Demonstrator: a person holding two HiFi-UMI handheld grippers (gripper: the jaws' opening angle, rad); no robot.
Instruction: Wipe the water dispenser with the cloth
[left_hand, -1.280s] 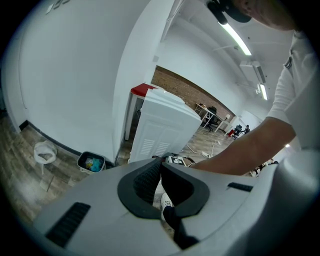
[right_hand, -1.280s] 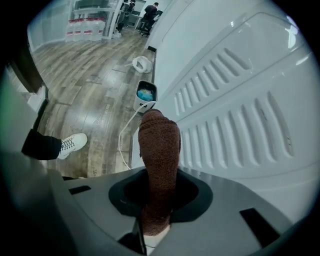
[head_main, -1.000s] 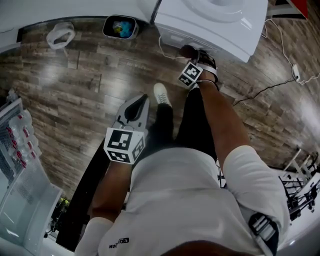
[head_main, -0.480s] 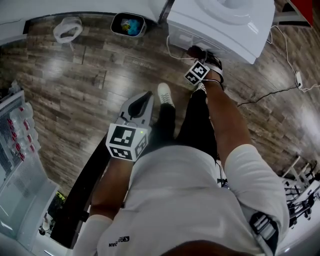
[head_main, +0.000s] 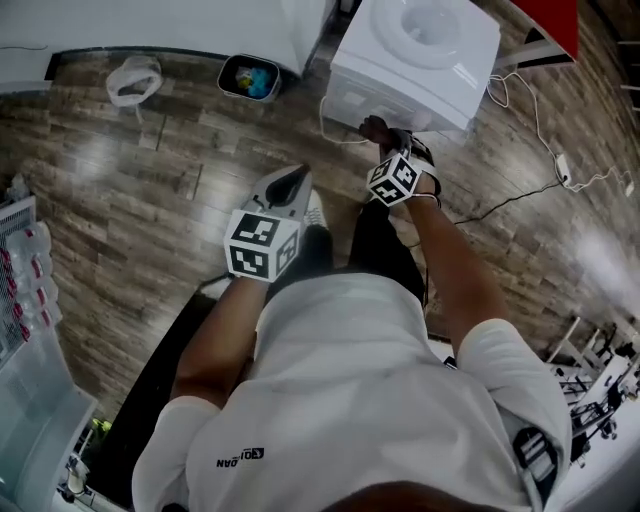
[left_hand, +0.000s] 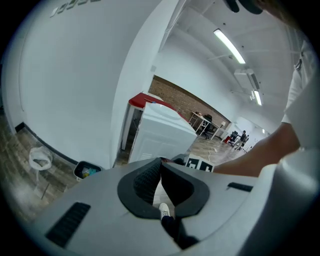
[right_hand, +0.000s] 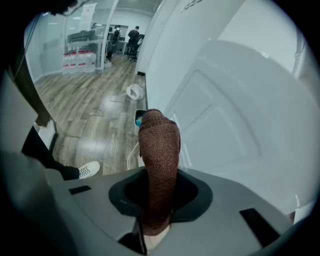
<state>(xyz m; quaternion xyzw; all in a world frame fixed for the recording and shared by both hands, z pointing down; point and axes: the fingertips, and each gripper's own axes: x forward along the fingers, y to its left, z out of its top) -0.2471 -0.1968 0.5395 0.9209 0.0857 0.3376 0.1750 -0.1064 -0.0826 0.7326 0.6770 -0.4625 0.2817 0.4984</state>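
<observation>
Cloth (right_hand: 159, 150), brown and coarse-knit, bunched in the right gripper (right_hand: 160, 192).

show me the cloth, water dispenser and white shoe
cloth (right_hand: 159, 145), right gripper view, middle of its brown fold
water dispenser (head_main: 455, 70), head view, white top panel
white shoe (right_hand: 90, 170), right gripper view, laced upper

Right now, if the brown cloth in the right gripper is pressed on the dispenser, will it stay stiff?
It likely folds: the cloth looks like soft knit, bunched in the right gripper, though the roll stands up unsupported. Its coarse weave should probably drag, not slip, on the smooth white water dispenser.
</observation>
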